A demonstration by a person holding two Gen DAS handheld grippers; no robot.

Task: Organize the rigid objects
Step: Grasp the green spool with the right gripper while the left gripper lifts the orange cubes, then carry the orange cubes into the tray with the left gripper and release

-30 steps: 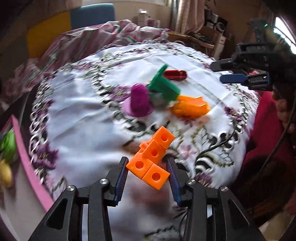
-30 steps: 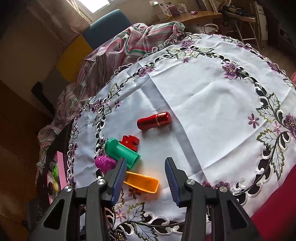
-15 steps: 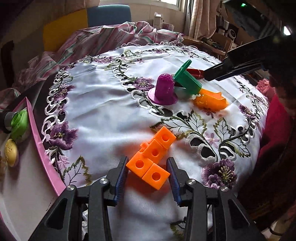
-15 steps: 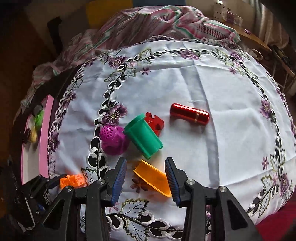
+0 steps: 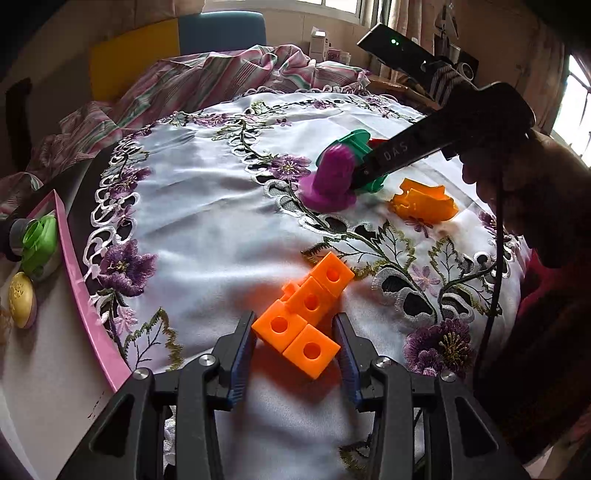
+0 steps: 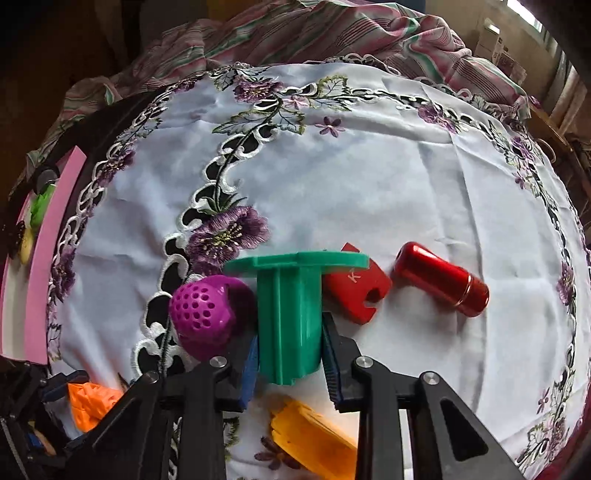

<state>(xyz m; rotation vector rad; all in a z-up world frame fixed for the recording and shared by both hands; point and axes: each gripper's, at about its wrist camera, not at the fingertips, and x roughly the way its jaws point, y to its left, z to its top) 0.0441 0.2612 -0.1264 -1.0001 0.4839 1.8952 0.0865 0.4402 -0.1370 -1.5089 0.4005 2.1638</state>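
A counter draped in a white embroidered floral tablecloth (image 5: 229,221), a striped pink fabric heap (image 5: 207,81) behind it, yellow and blue panels (image 5: 155,48) against the wall, daylit windows (image 5: 332,5) beyond.

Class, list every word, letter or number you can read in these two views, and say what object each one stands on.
"DAS": pale letters on the black body of the right gripper, seen in the left wrist view.
"K": pale letter on the red block, beside the green spool; anything after it is hidden.
Boxes on the far sill: print too small to read.
Nothing else carries text.
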